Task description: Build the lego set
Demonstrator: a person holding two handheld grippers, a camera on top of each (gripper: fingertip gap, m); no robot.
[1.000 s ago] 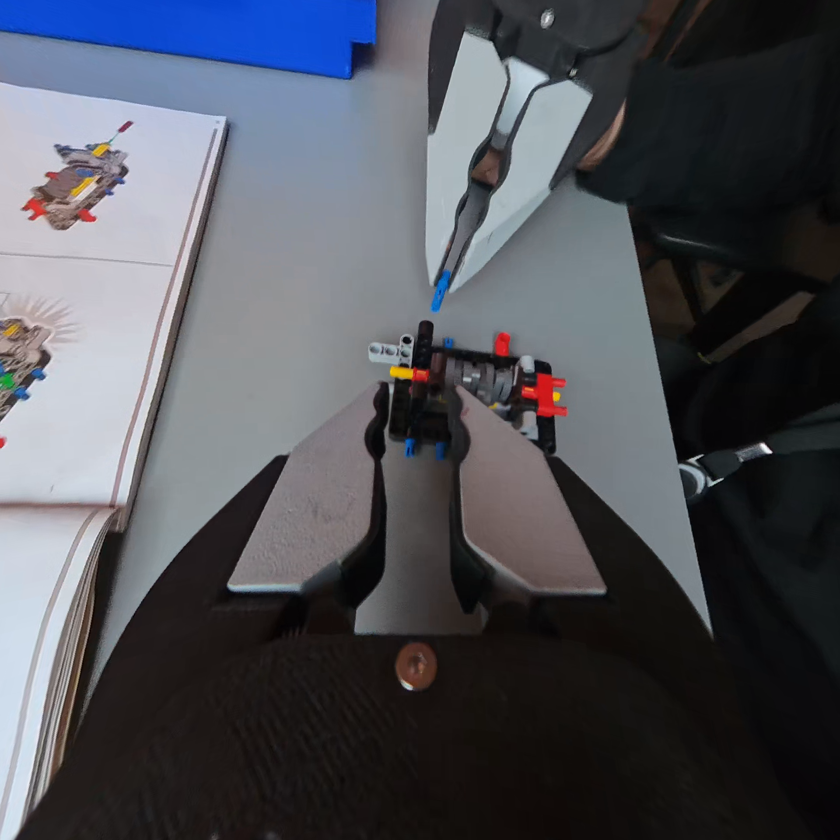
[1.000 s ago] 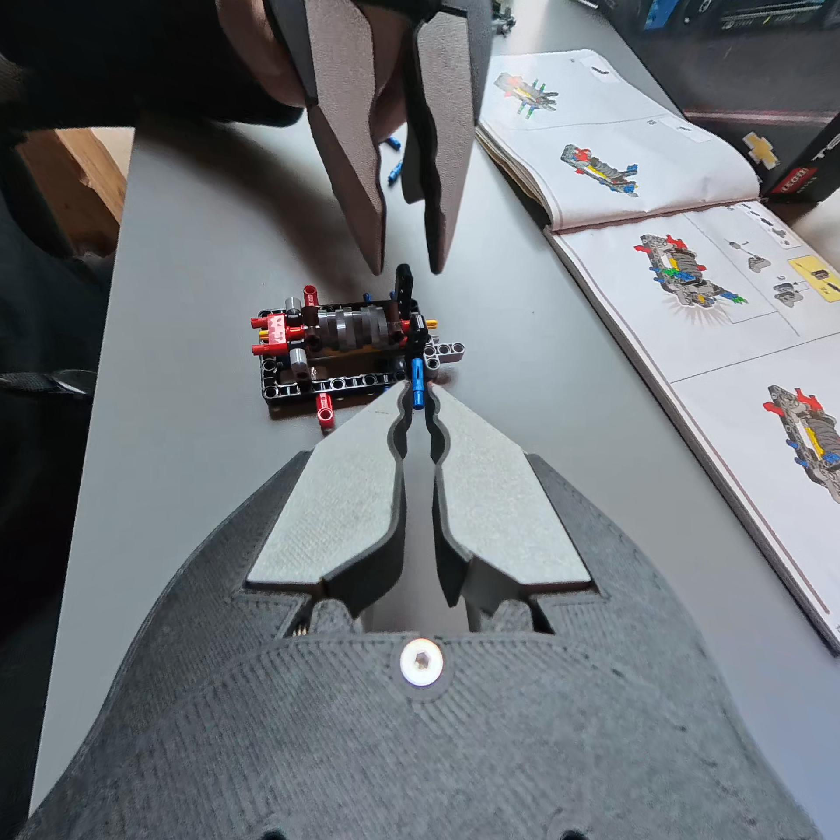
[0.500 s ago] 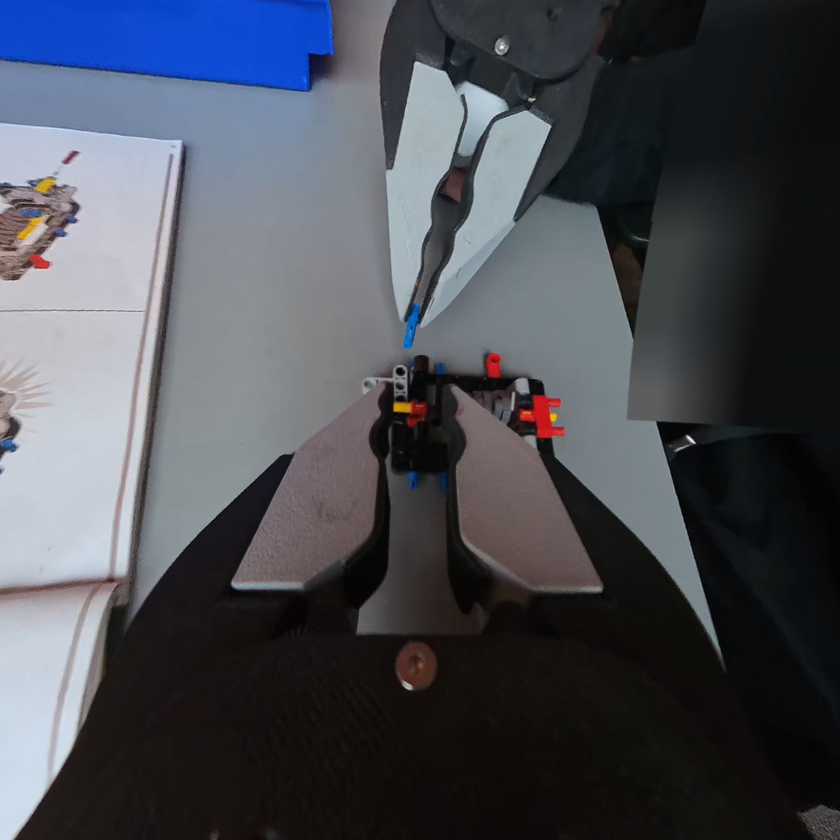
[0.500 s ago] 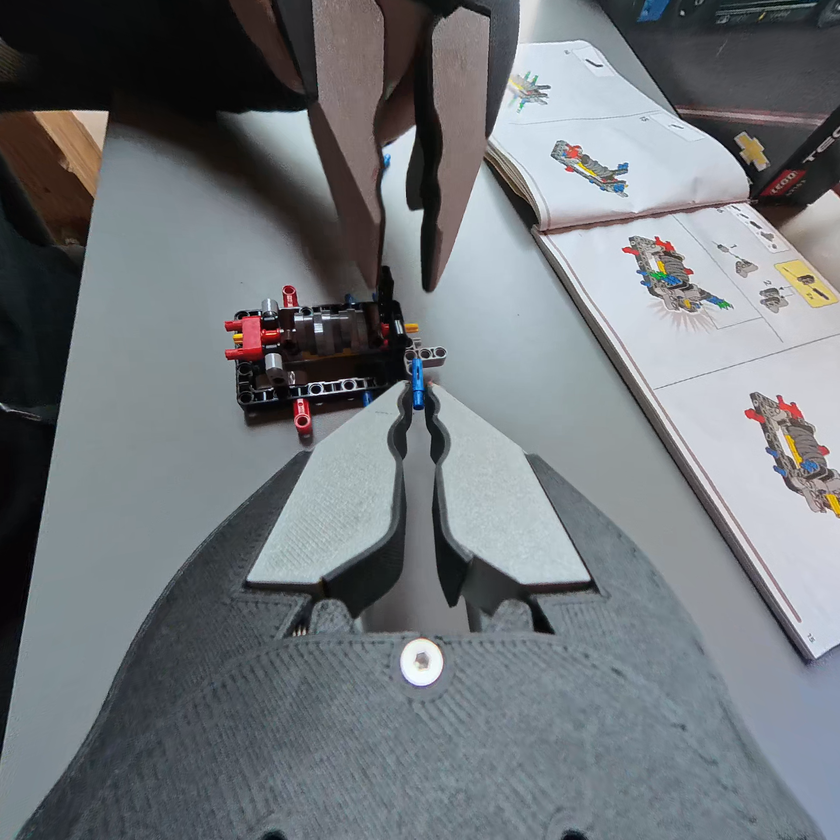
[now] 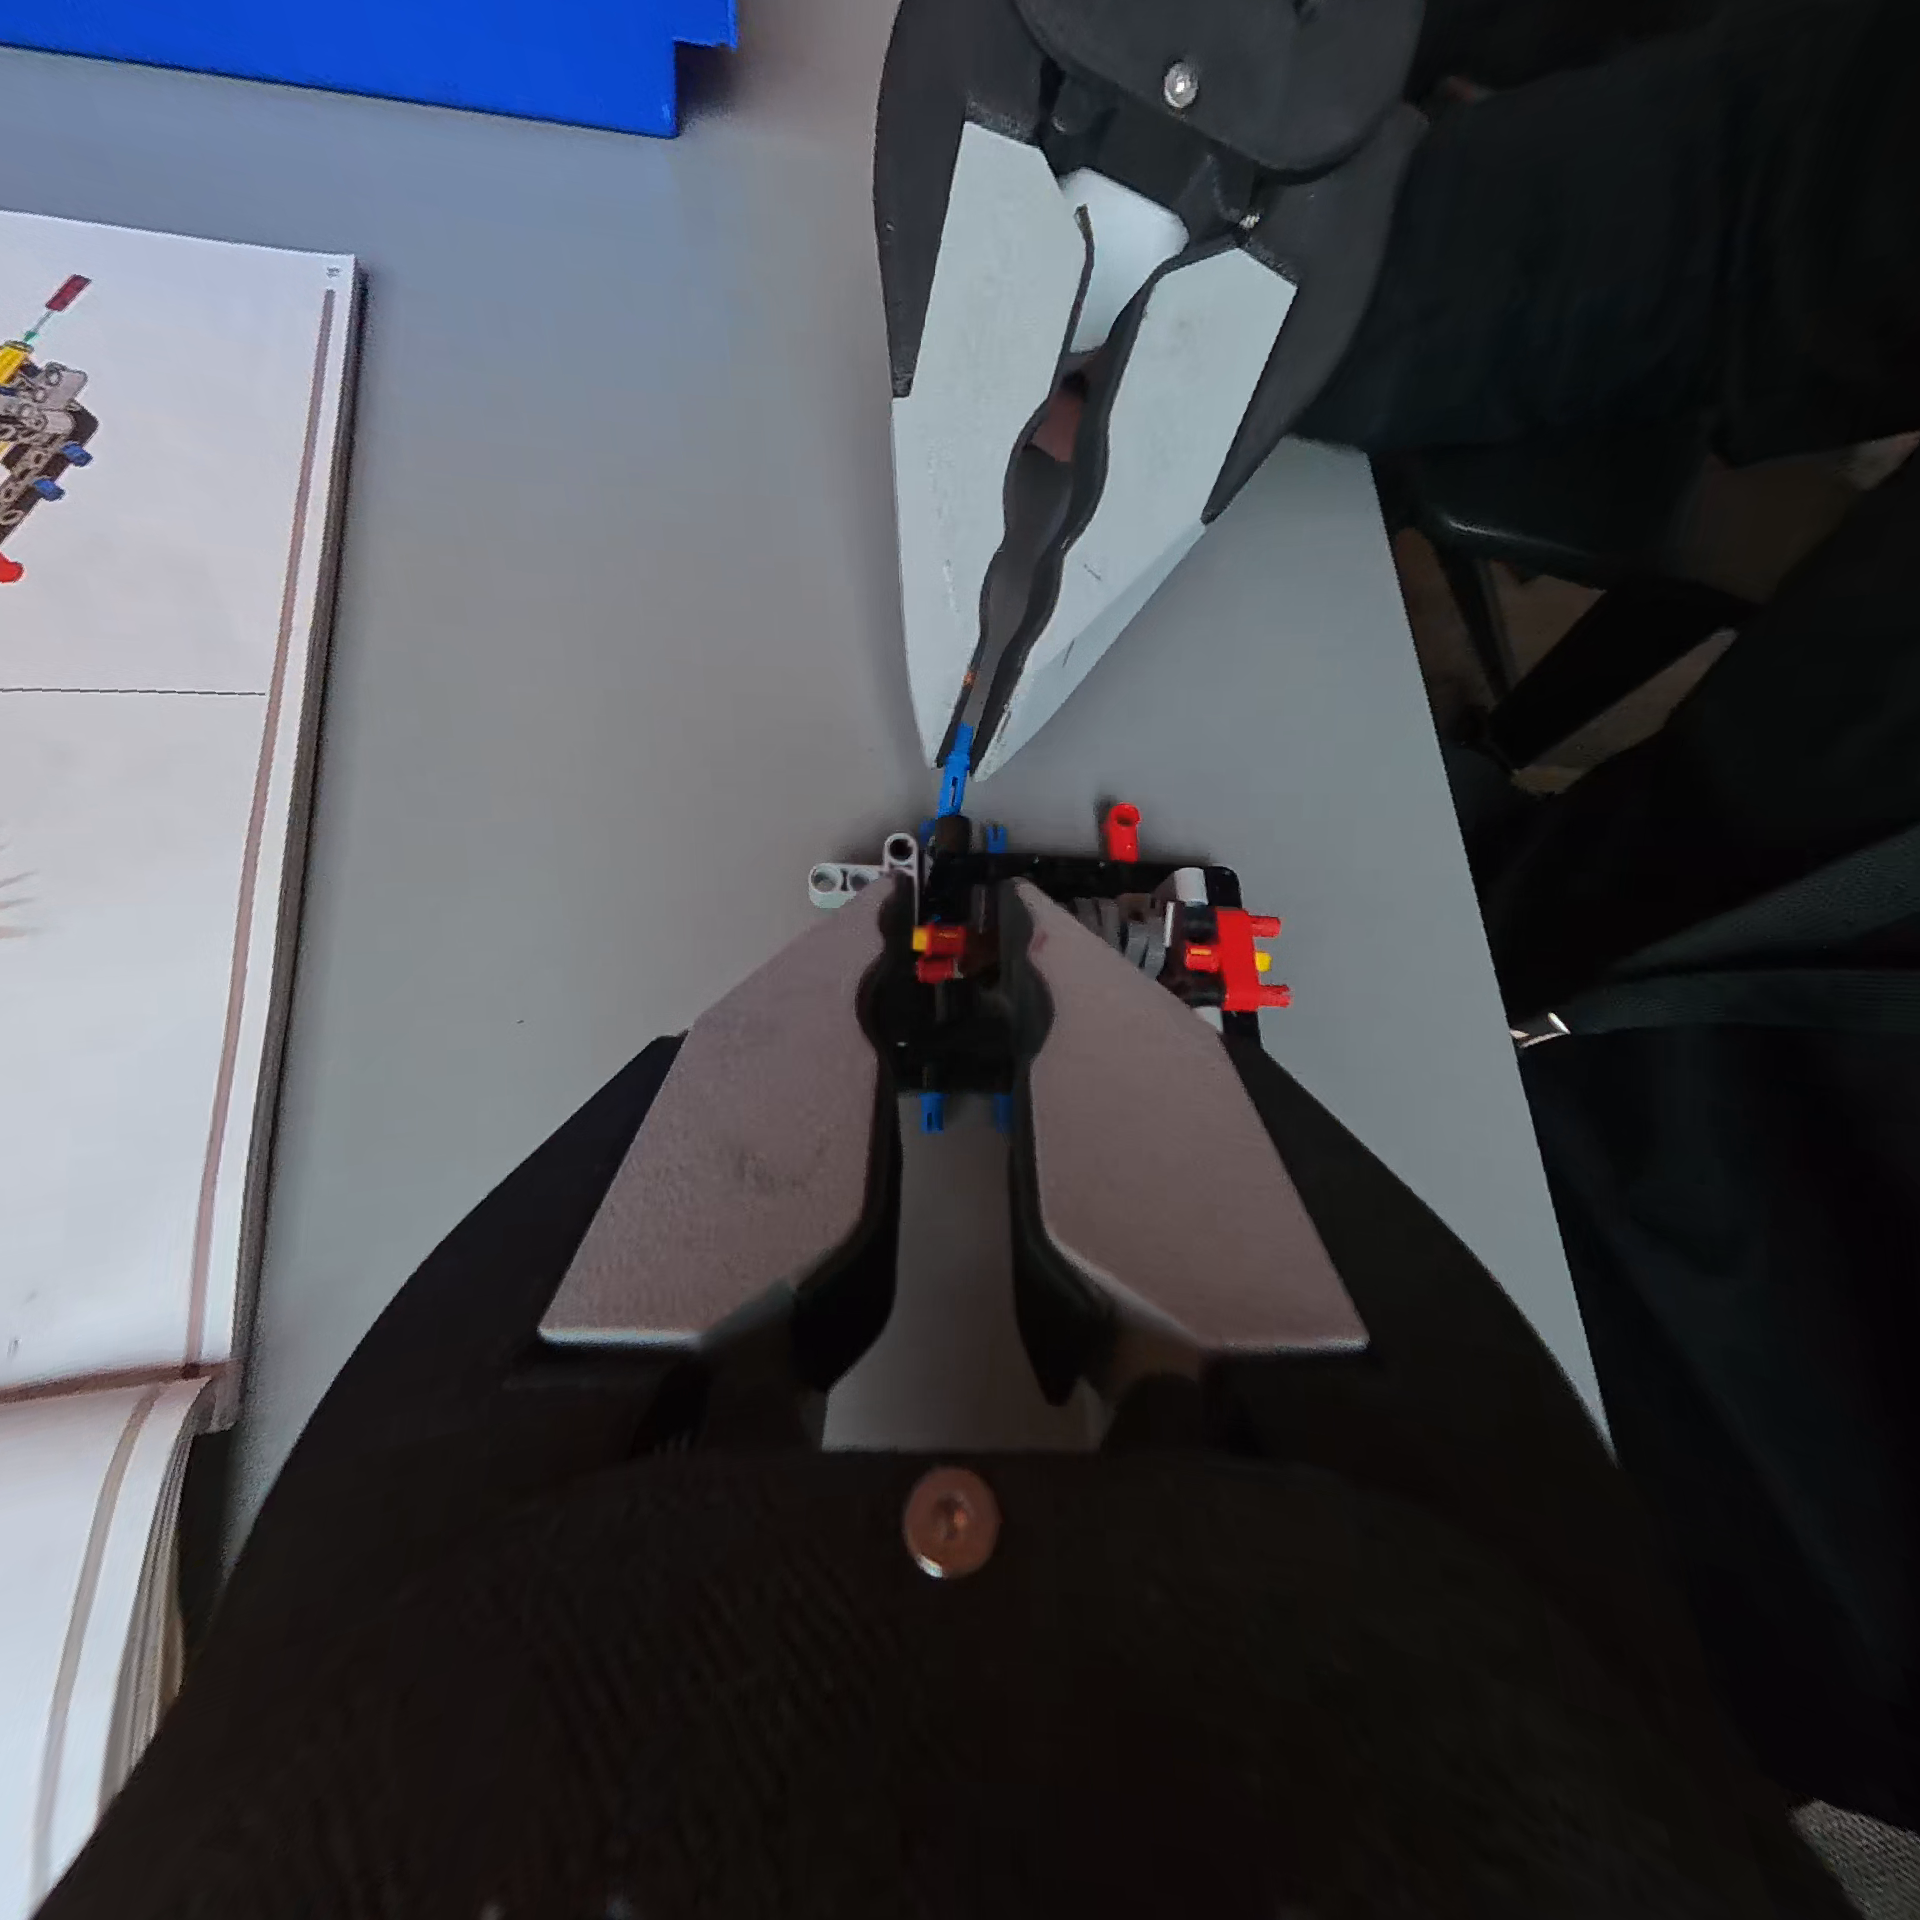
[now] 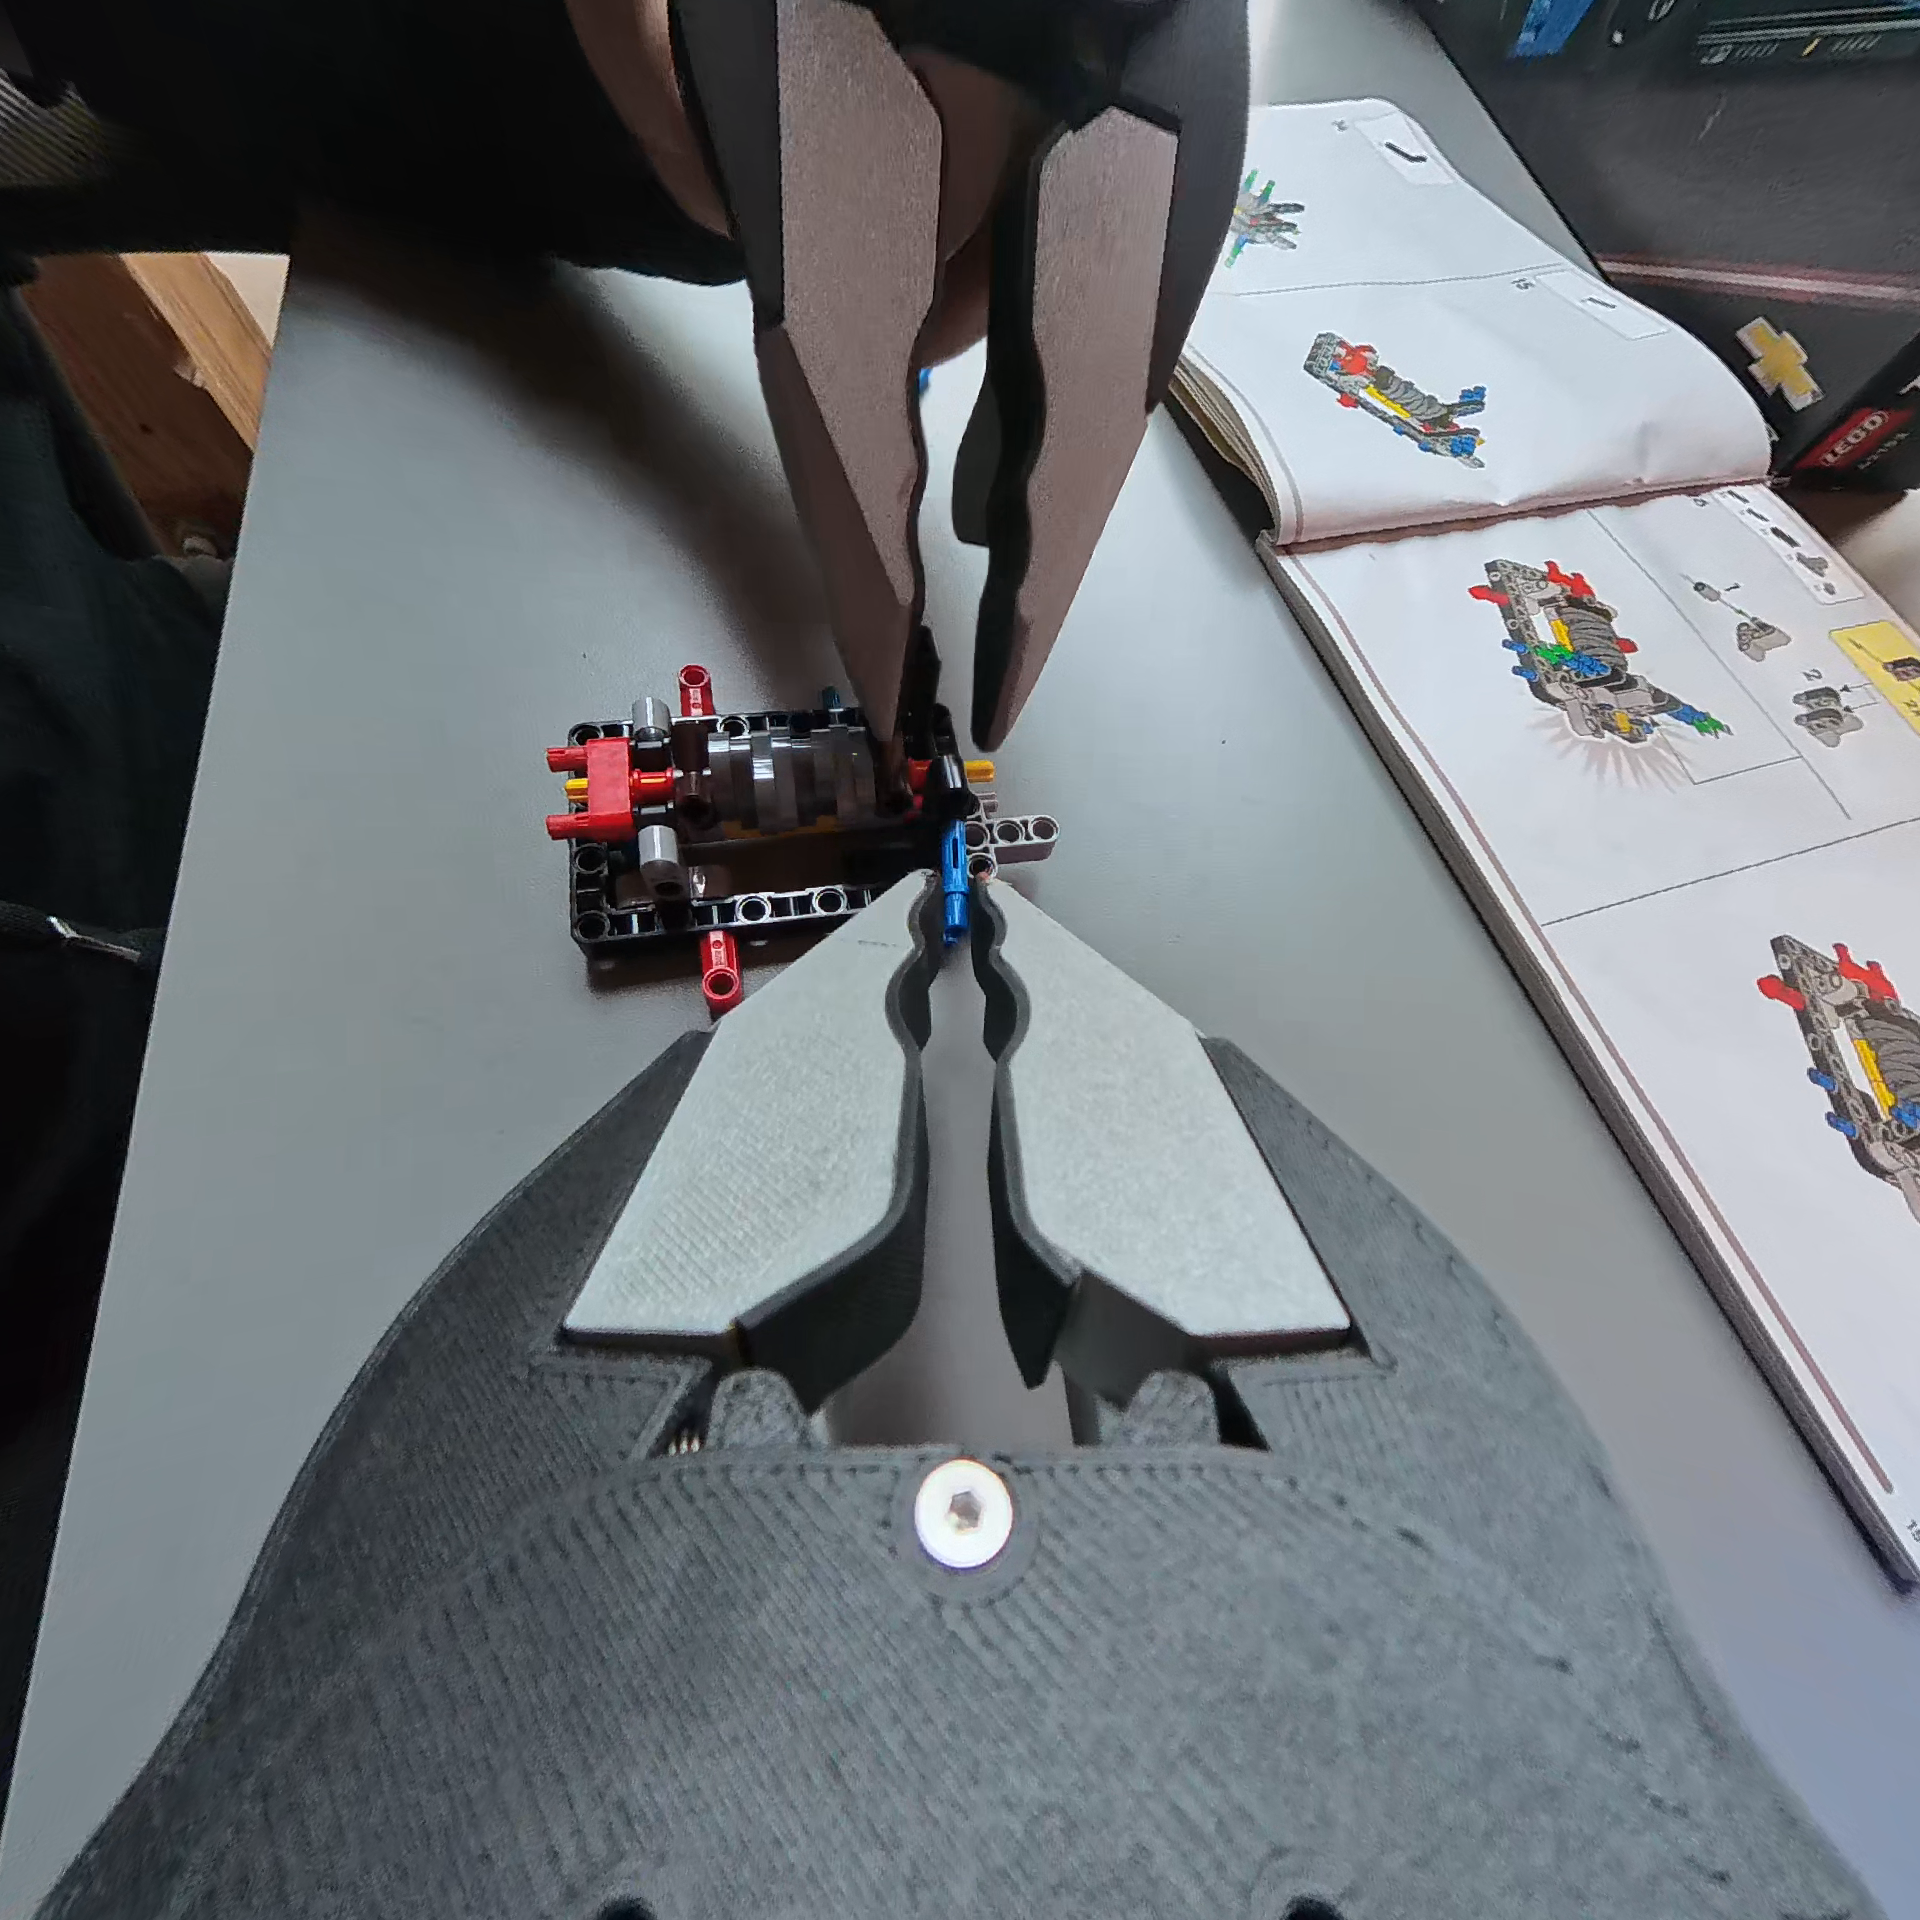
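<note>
The left gripper (image 5: 954, 914) has its two fingers apart, one on each side of the lego model (image 6: 748, 821). The model sits on the grey table (image 6: 416, 623). The right gripper (image 6: 954, 896) pinches a blue pin (image 6: 953, 878), whose tip touches the model. An open booklet (image 6: 1621, 727) lies beside.

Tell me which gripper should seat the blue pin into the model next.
The right gripper: it is shut on the blue pin, whose tip sits at the black frame model. The left gripper is open, its fingers straddling the model's end.
</note>
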